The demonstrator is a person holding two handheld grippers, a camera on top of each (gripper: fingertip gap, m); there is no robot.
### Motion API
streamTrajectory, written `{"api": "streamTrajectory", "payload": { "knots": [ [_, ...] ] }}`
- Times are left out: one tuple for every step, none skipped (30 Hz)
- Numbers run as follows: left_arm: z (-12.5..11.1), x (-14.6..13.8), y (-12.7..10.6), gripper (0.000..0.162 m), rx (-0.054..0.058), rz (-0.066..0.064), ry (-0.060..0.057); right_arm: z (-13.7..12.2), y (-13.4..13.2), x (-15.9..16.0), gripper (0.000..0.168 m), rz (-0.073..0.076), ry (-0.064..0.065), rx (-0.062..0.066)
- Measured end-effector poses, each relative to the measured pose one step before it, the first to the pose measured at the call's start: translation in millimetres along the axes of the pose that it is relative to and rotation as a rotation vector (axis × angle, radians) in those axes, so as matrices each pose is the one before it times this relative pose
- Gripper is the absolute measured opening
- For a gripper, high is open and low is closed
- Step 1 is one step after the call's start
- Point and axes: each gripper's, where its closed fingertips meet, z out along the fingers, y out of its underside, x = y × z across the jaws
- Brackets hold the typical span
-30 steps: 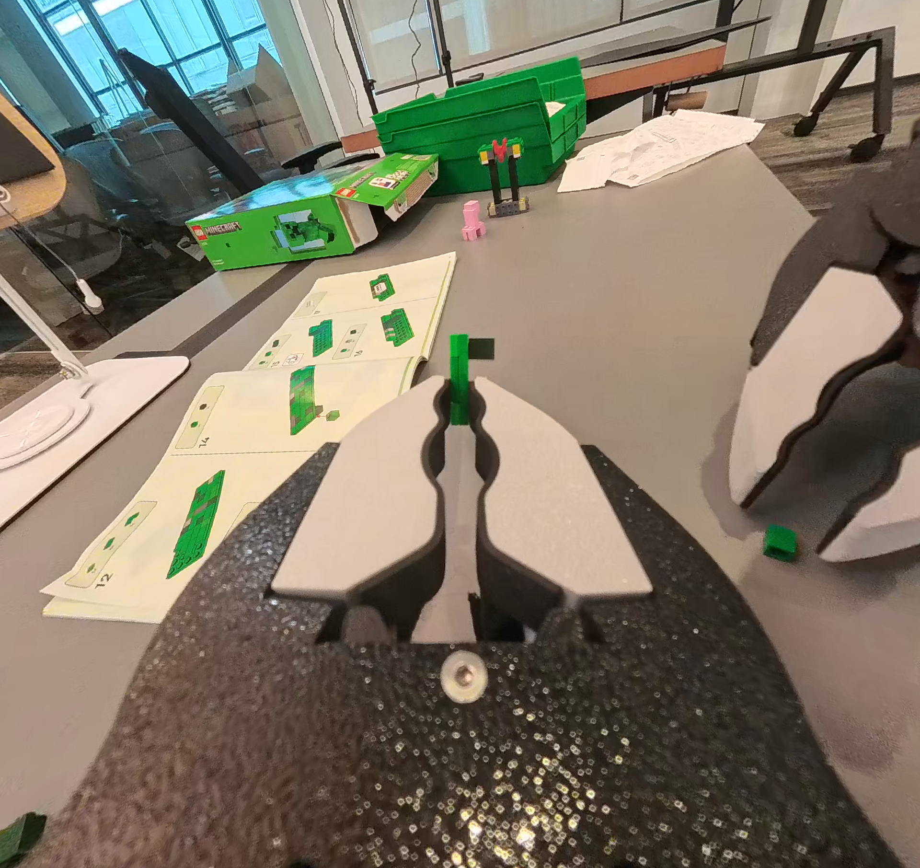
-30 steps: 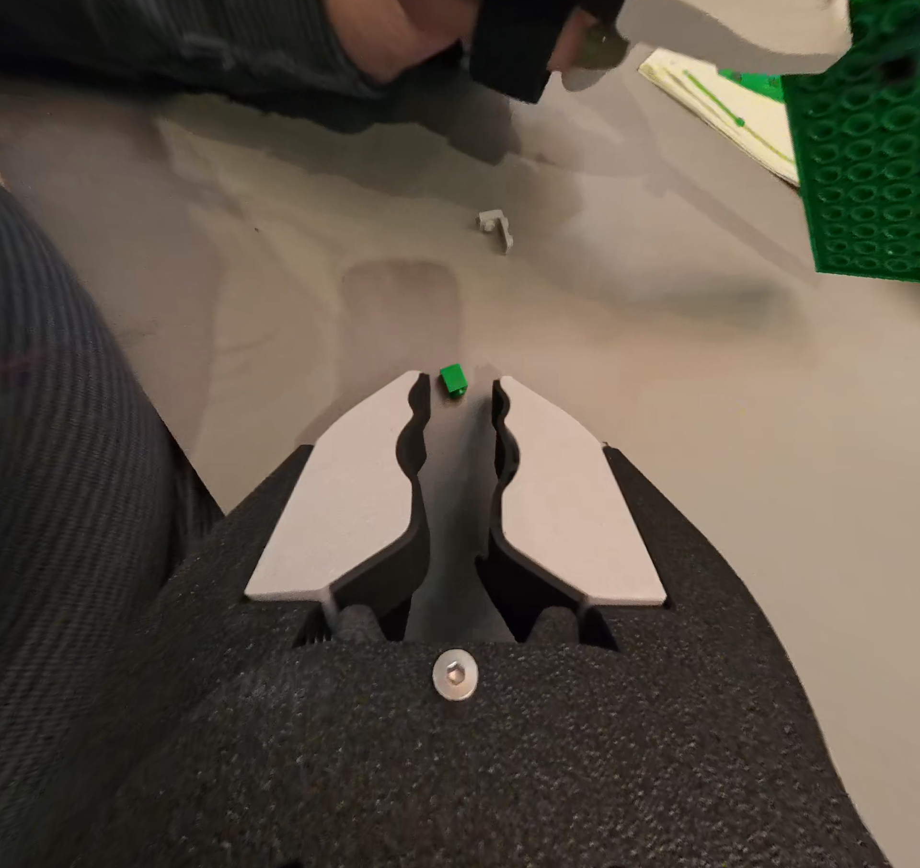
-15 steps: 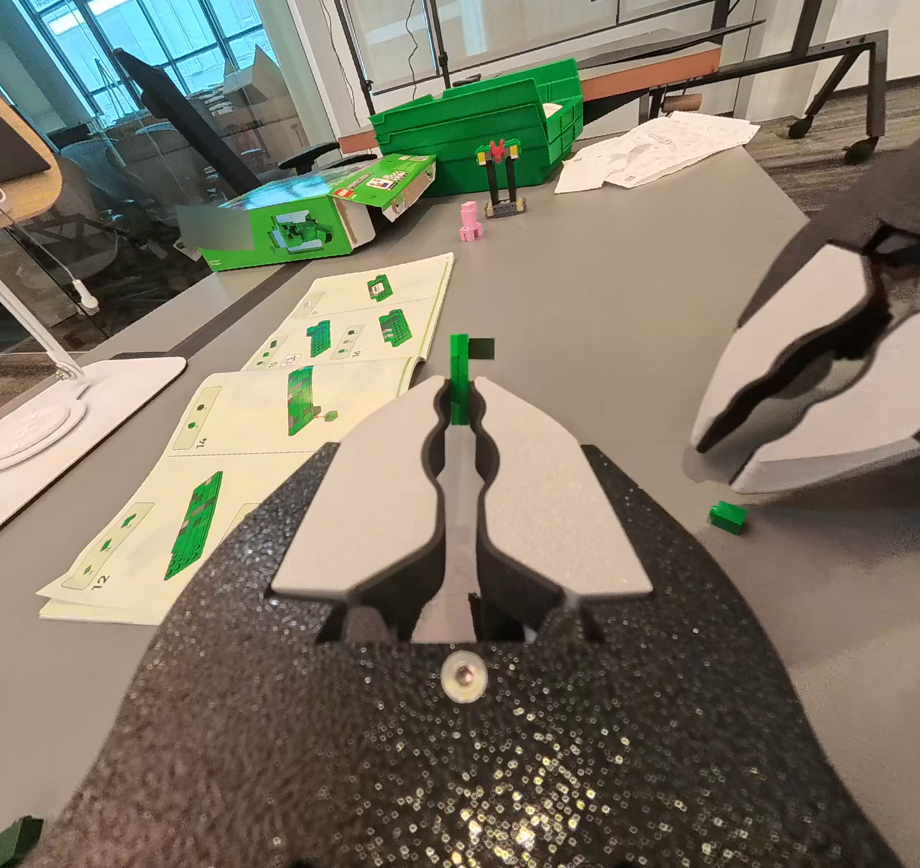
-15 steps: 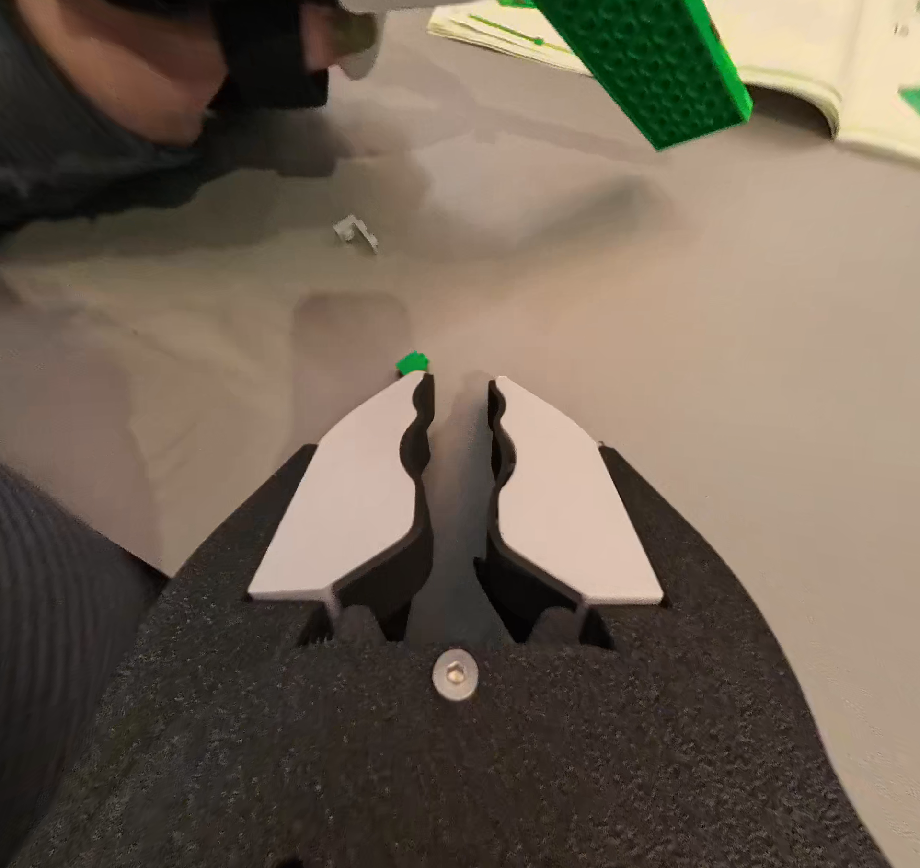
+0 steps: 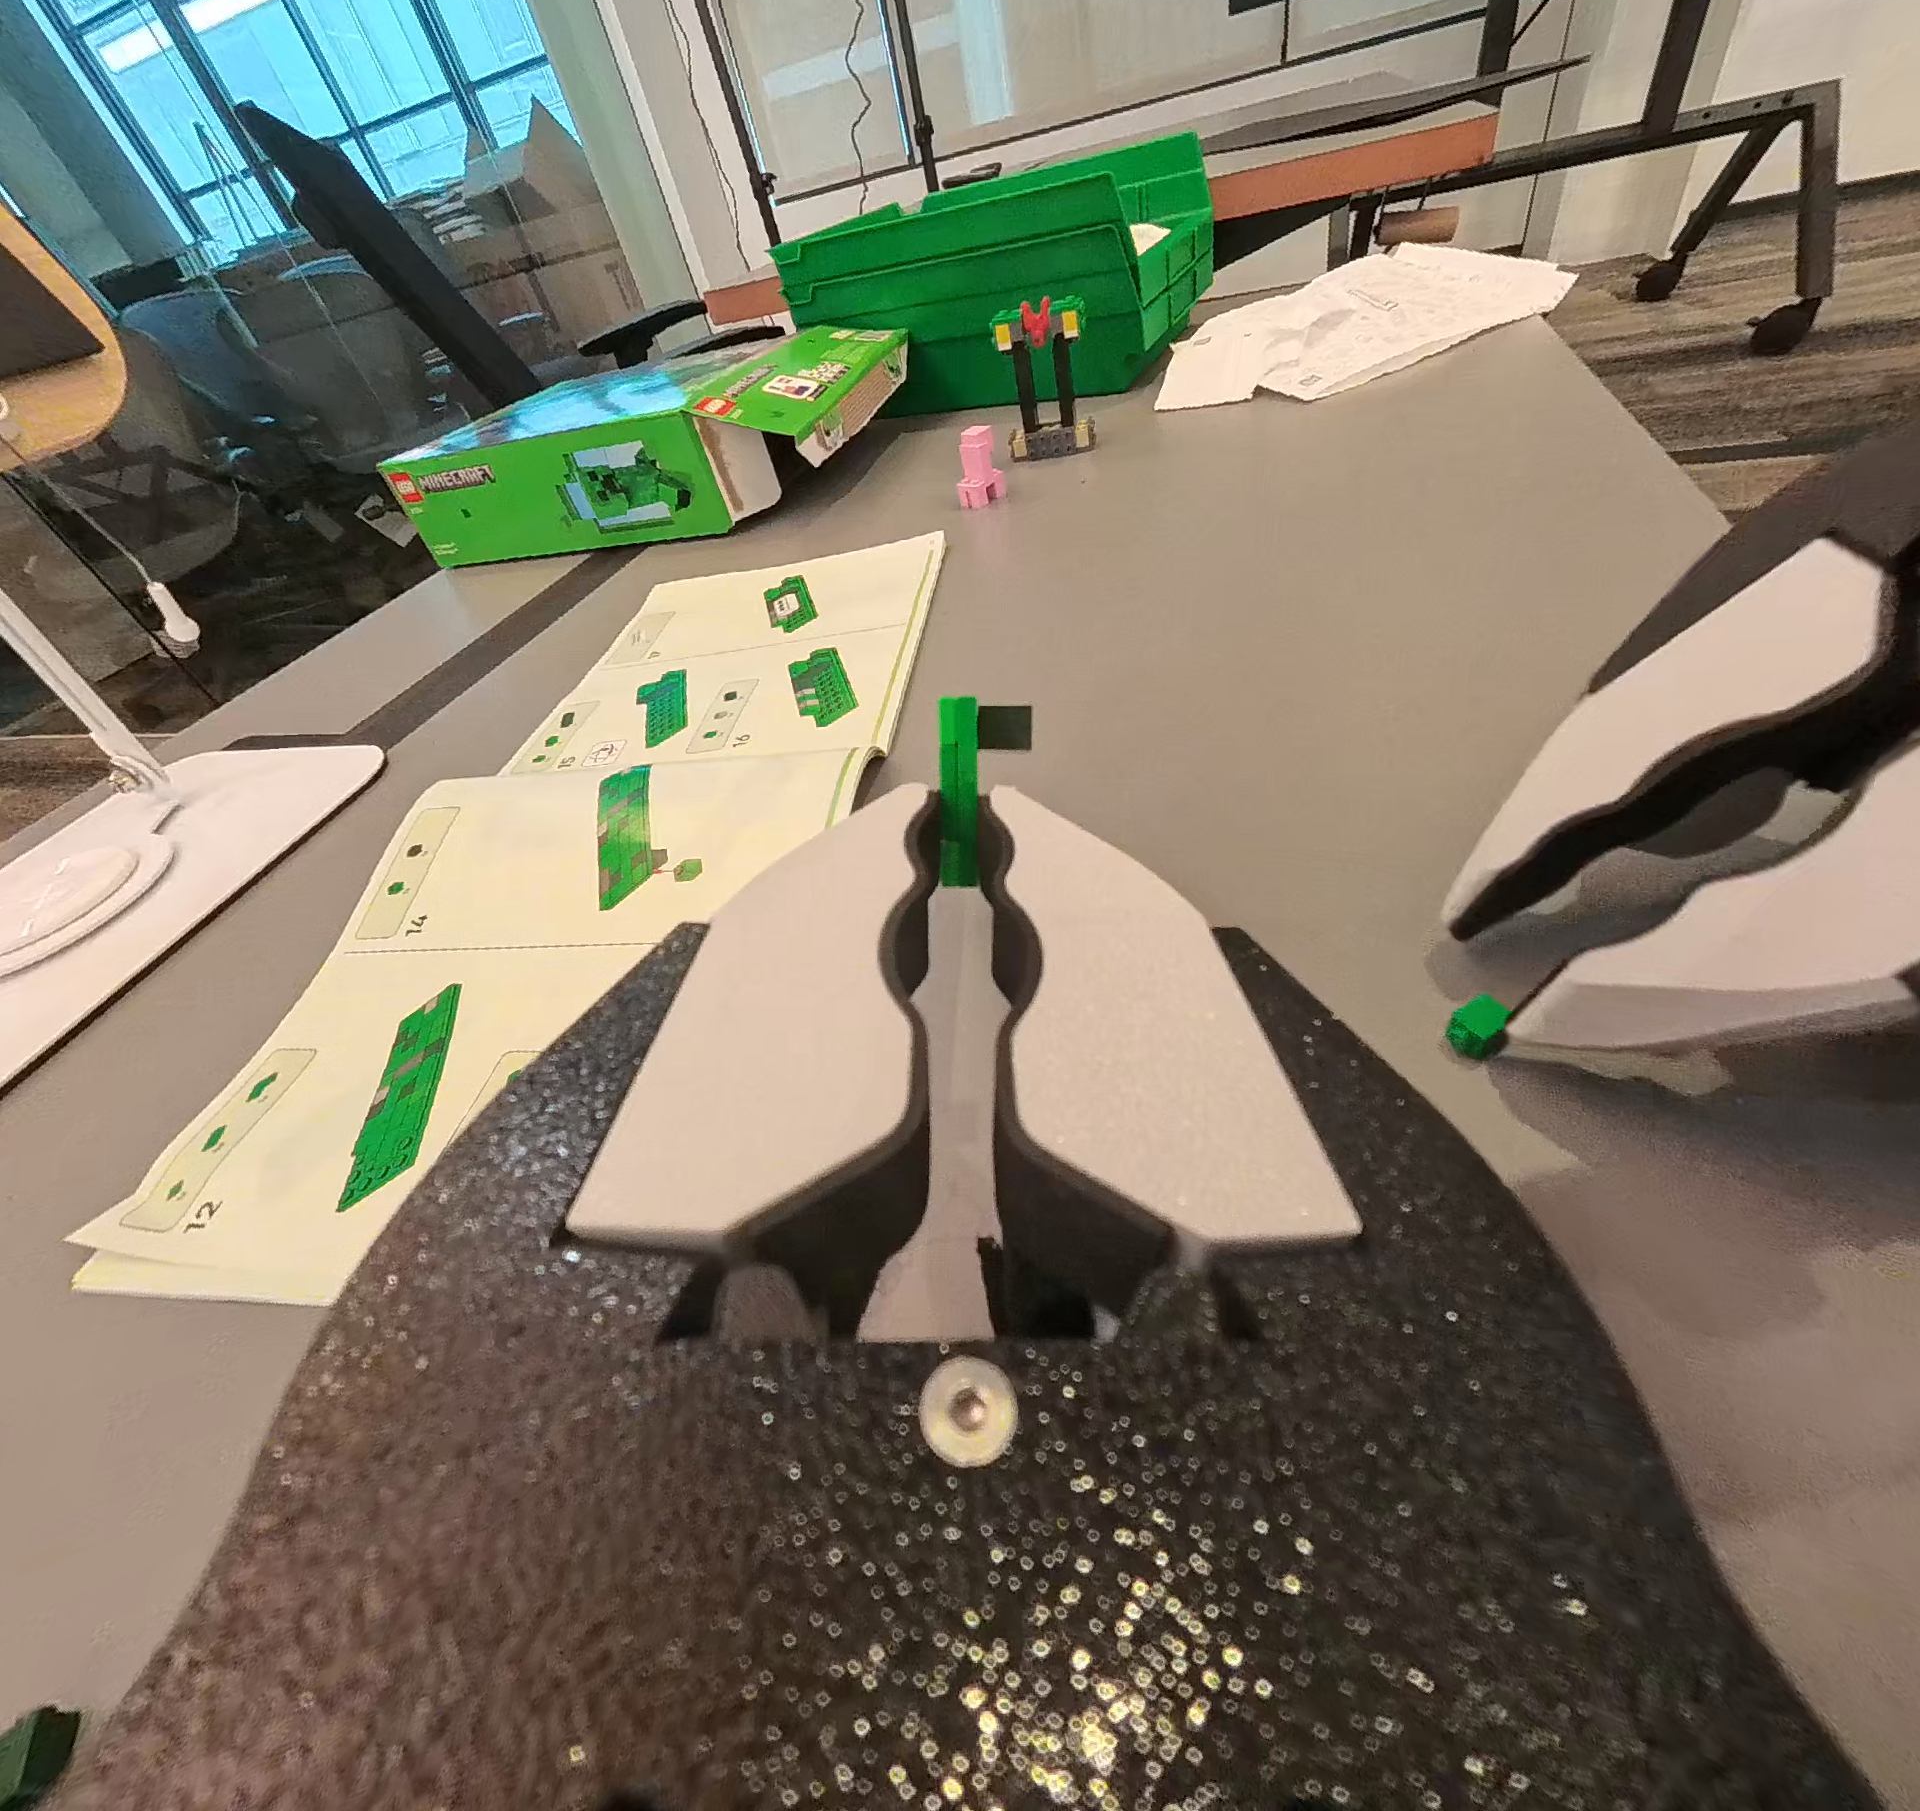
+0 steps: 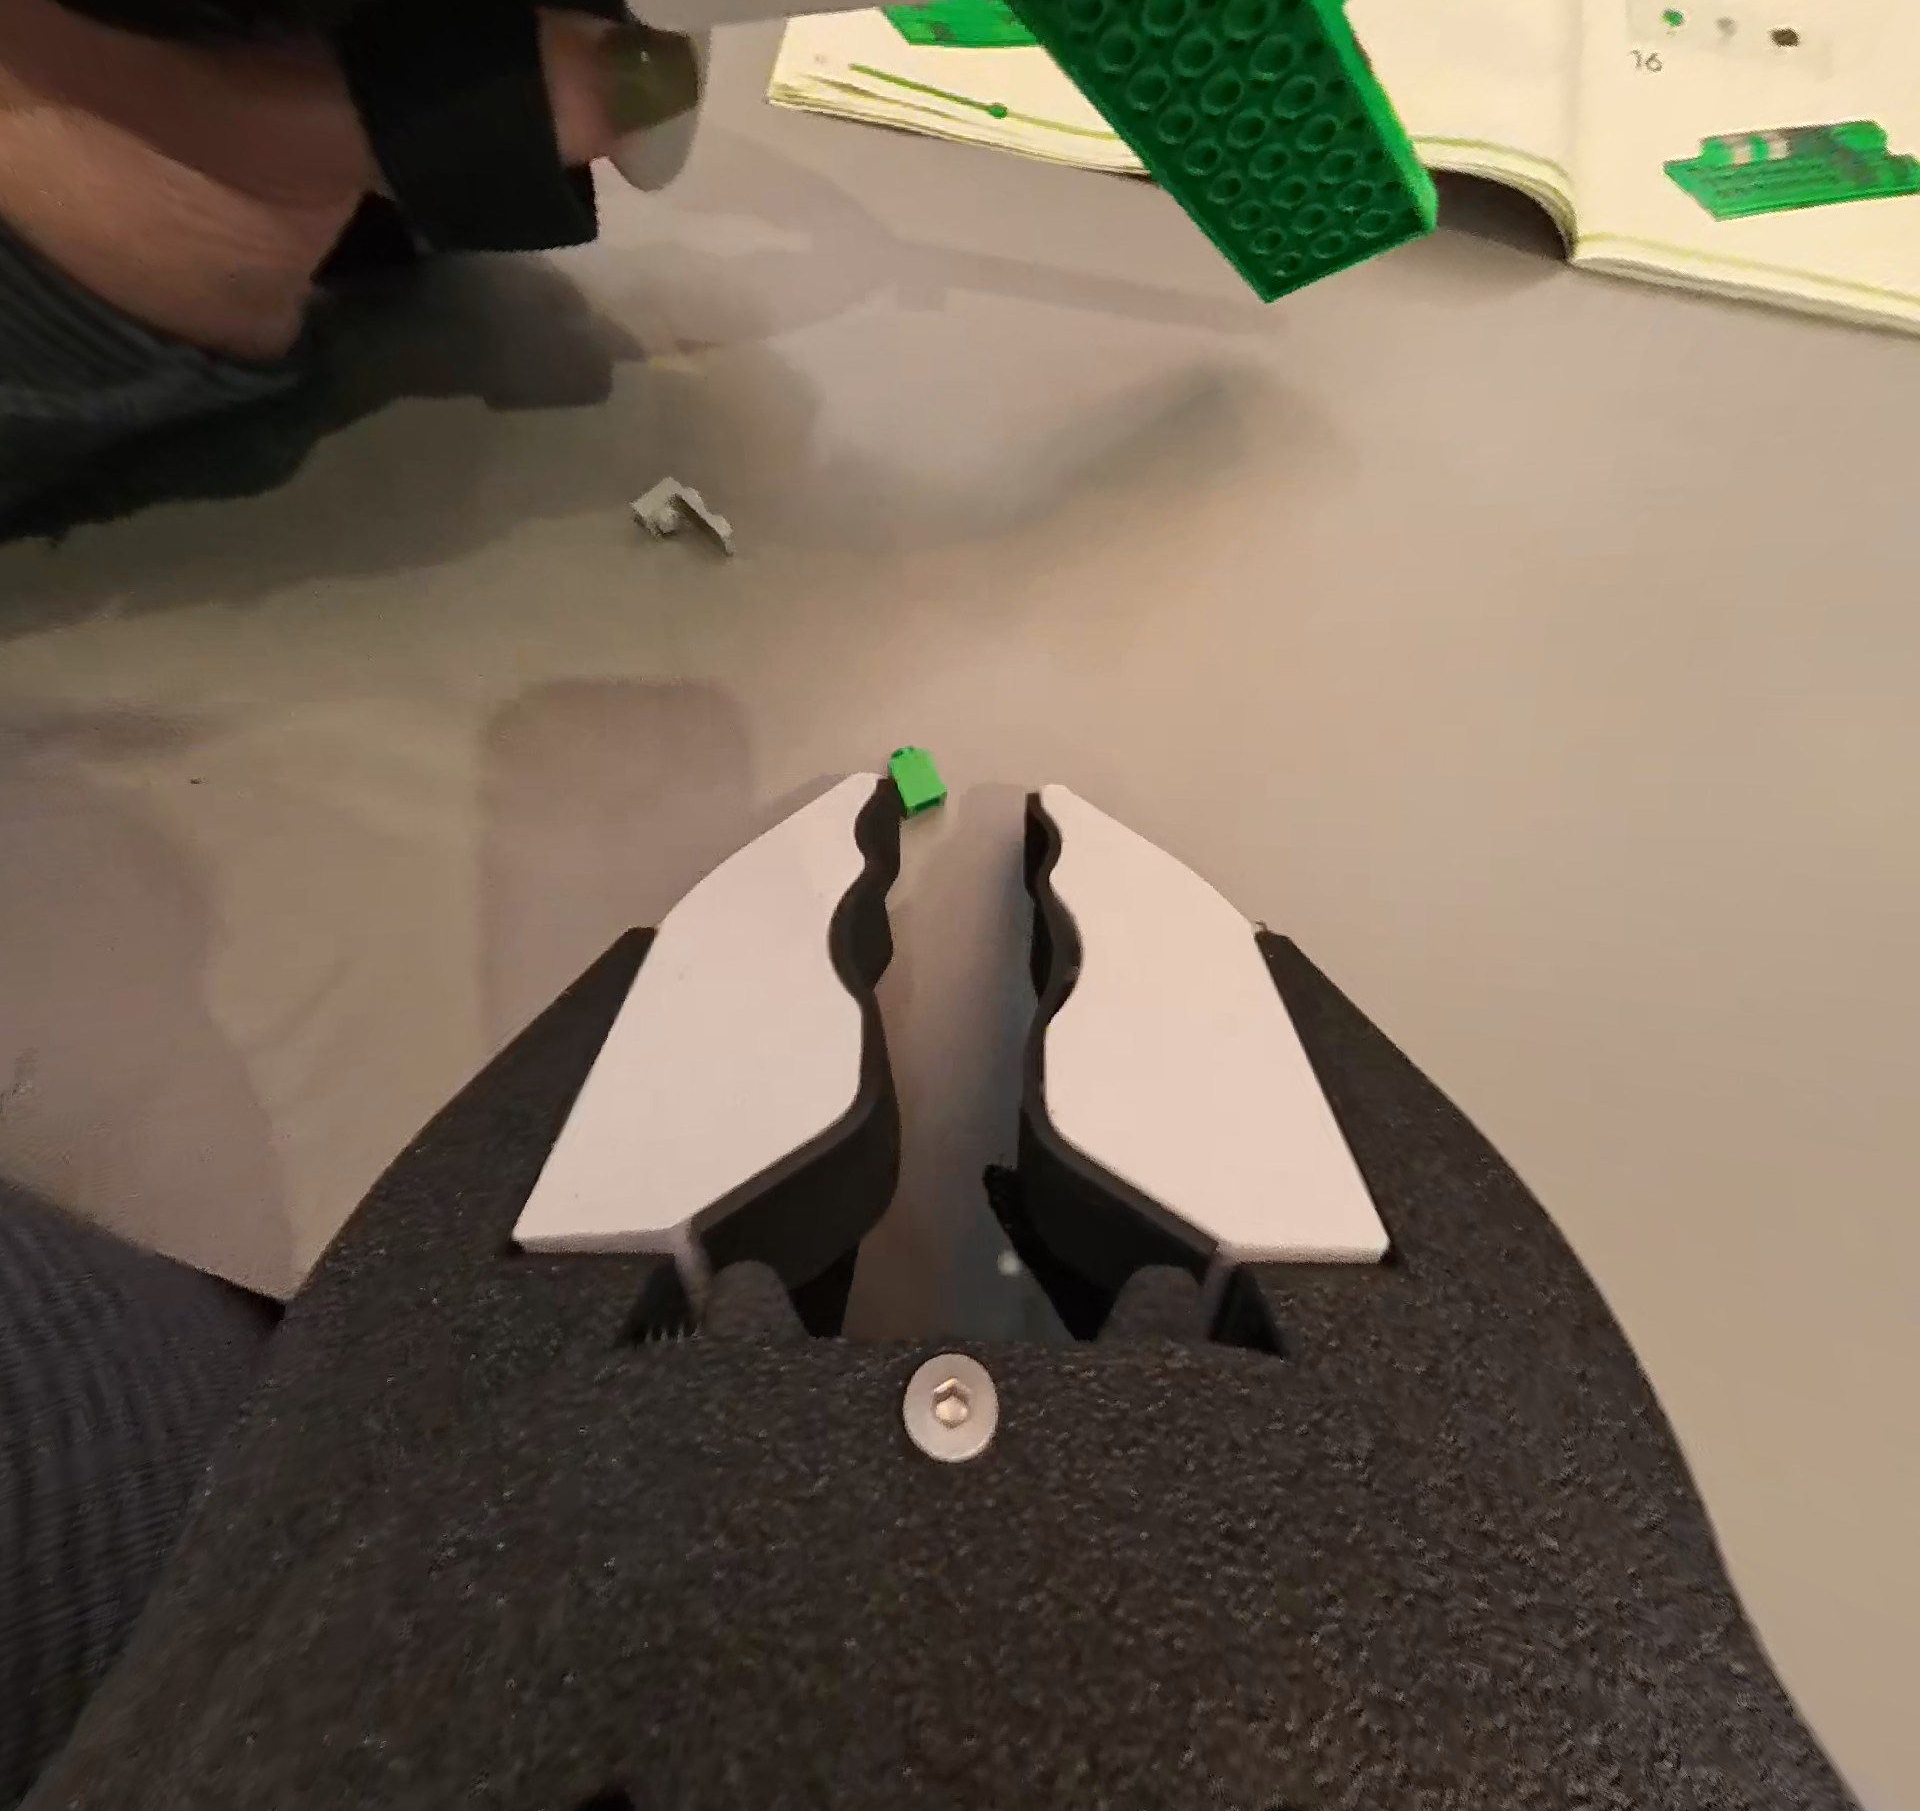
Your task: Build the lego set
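Small green brick (image 6: 916, 782): frame centre, at the parted right gripper (image 6: 961, 800) left fingertip. Left gripper (image 5: 961, 805): clamped on green plate assembly (image 5: 958, 785). Grey table (image 6: 1455, 618); instruction booklet (image 5: 582, 888), upper right of the right wrist view.

Green bins (image 5: 997, 255), white papers (image 5: 1371, 327), lamp base (image 5: 187, 826) on table (image 5: 1299, 618).

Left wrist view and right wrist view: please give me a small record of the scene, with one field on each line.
left gripper: shut on green plate assembly, held off the table
right gripper: open, low over the table
small green brick: on the table, at the tip of the right gripper's left finger
grey piece: lying loose on the table
instruction booklet: open
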Motion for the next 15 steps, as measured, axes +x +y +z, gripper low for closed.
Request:
{"api": "streamTrajectory", "payload": {
  "knots": [
    [0.0, 0.07, 0.01, 0.006, -0.0001, -0.0003, 0.0004, -0.58, 0.4, -1.87, 0.021, 0.0195, -0.0193, 0.0045],
    [-0.06, -0.01, 0.03, 0.006, -0.0001, -0.0002, 0.0005, 0.16, 0.61, -1.26, 0.02, 0.0106, -0.0134, 0.0039],
    [-0.04, -0.02, -0.01, 0.006, 0.0003, -0.0002, 0.0003, 0.72, 0.92, -0.57, 0.016, 0.0007, -0.0068, 0.0009],
    [-0.09, 0.06, -0.07, 0.006, 0.0007, -0.0004, 0.0004, 0.86, 0.57, -0.08, 0.015, -0.0038, -0.0014, -0.0002],
    [-0.16, 0.01, -0.13, 0.006, 0.0006, -0.0005, 0.0007, 0.84, -0.17, -0.61, 0.015, -0.0064, -0.003, 0.003],
    [-0.03, 0.04, -0.02, 0.006, 0.0003, -0.0006, 0.0006, 0.97, -0.33, -1.74, 0.015, -0.0082, -0.0102, 0.0034],
    [-0.03, 0.0, -0.02, 0.006, 0.0003, -0.0004, 0.0004, 0.67, -0.17, -1.13, 0.015, -0.0065, -0.0058, 0.0012],
    [-0.04, -0.02, -0.13, 0.006, 0.0004, -0.0003, 0.0004, 0.31, -0.5, -0.66, 0.015, -0.0073, -0.0059, 0.0033],
    [-0.12, 0.04, -0.01, 0.006, 0.0002, -0.0004, 0.0002, 0.26, -0.35, -0.62, 0.015, -0.0042, -0.008, 0.0018],
    [0.05, 0.04, 0.06, 0.006, -0.0005, -0.0005, 0.0005, 0.06, 0.11, 0.05, 0.015, -0.0033, -0.0027, -0.0025],
    [0.08, 0.04, 0.15, 0.006, -0.0011, -0.0005, 0.0009, 0.1, -0.04, -0.1, 0.015, -0.0026, -0.0021, -0.0009],
    [0.12, 0.14, 0.15, 0.006, -0.0013, -0.0006, 0.001, 0.0, 0.0, -0.13, 0.01, -0.0061, -0.0016, -0.0002],
    [0.22, 0.11, 0.19, 0.006, -0.0014, -0.0017, 0.0017, 0.11, -0.12, -0.51, 0.008, -0.0111, -0.0059, 0.0],
    [0.19, 0.26, 0.19, 0.006, -0.002, -0.0037, 0.0029, 0.21, -0.12, -0.49, 0.008, -0.0095, -0.0083, -0.0012],
    [0.42, 0.21, 0.23, 0.006, -0.0031, -0.0065, 0.003, -0.21, -0.04, 1.29, 0.007, -0.0146, 0.0008, -0.0006]
  ]
}}
